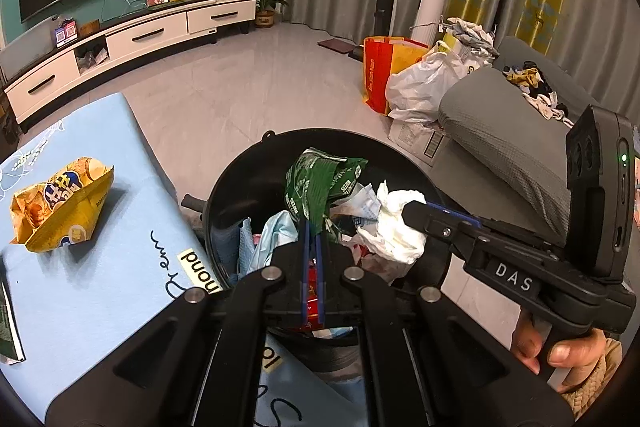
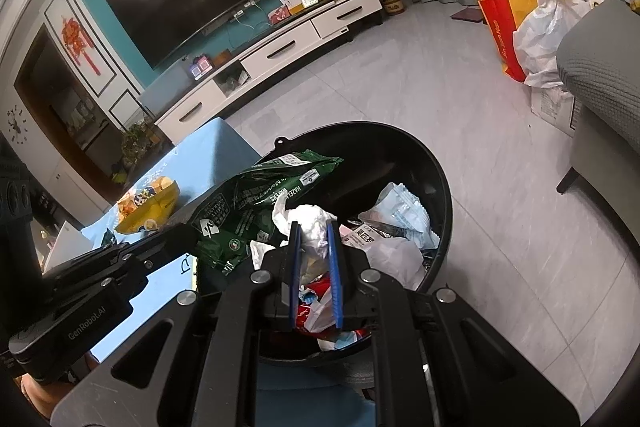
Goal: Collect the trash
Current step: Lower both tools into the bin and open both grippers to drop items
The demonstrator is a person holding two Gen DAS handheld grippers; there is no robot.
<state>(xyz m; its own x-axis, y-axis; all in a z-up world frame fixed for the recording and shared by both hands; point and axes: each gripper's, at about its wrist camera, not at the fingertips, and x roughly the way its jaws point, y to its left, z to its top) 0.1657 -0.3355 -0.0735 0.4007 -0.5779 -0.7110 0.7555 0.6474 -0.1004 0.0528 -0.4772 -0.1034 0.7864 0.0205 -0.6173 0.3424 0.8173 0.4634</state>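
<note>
I am holding both tools over the black trash bin (image 1: 240, 187). The left tool (image 1: 313, 227) is pinching the lower edge of a crumpled green snack wrapper (image 1: 320, 179), glossy with white print, hanging above the bin's contents. The right tool (image 2: 314, 231) is clamping a wadded white tissue (image 2: 310, 223), creased and lumpy, also above the bin. Inside the bin I am seeing pale blue and white packets and red scraps. Left of the bin, a torn yellow chip bag (image 1: 60, 207) is lying on the blue-covered bench (image 1: 112, 287).
</note>
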